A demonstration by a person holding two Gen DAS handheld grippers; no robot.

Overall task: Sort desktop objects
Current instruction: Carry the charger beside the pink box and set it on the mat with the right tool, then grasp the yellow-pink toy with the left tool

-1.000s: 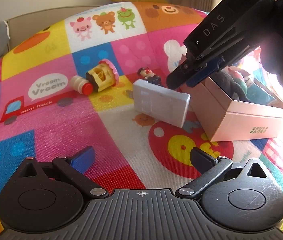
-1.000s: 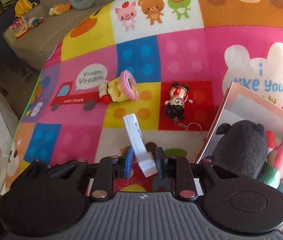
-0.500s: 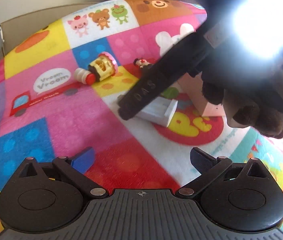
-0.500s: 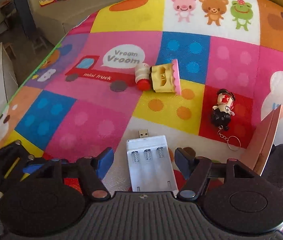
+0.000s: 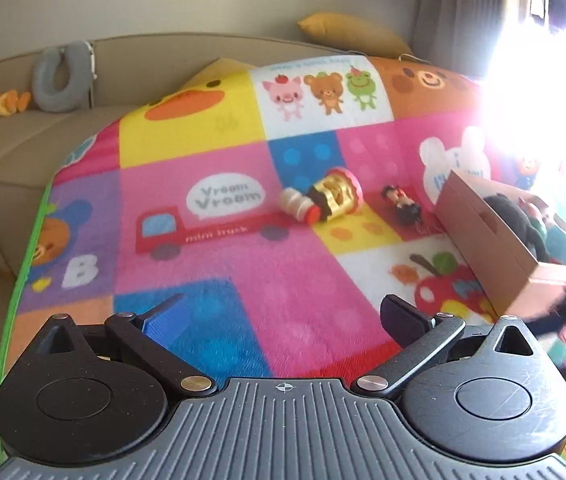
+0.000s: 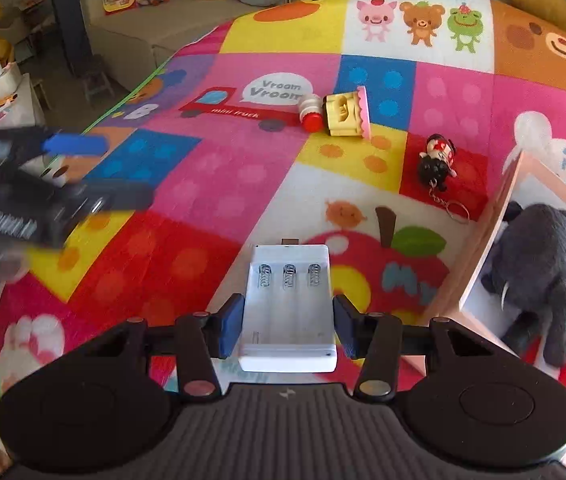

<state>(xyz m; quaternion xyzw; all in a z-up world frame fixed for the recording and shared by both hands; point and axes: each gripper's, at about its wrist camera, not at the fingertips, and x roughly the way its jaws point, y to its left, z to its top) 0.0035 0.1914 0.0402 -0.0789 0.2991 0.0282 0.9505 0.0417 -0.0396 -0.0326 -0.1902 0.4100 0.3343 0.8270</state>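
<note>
A white battery charger (image 6: pixel 289 304) lies flat on the colourful play mat, between the fingers of my right gripper (image 6: pixel 287 328). The jaws stand open, a small gap on each side of it. A yellow and pink toy (image 6: pixel 345 115) with a red-capped part and a small doll keychain (image 6: pixel 437 162) lie farther out; both also show in the left wrist view, the toy (image 5: pixel 333 196) and the doll (image 5: pixel 401 206). A pink cardboard box (image 6: pixel 479 248) at the right holds a dark plush (image 6: pixel 535 264). My left gripper (image 5: pixel 283 314) is open and empty above the mat.
The left gripper shows blurred at the left of the right wrist view (image 6: pixel 55 184). The box (image 5: pixel 491 240) stands at the right of the left wrist view. A beige sofa (image 5: pixel 23 140) with a grey neck pillow (image 5: pixel 59 76) lies beyond the mat. Bright glare fills the upper right.
My right gripper laid the charger flat on the mat and opened. It has since moved back. My left gripper pulled away to the left; the right gripper no longer blocks its view.
</note>
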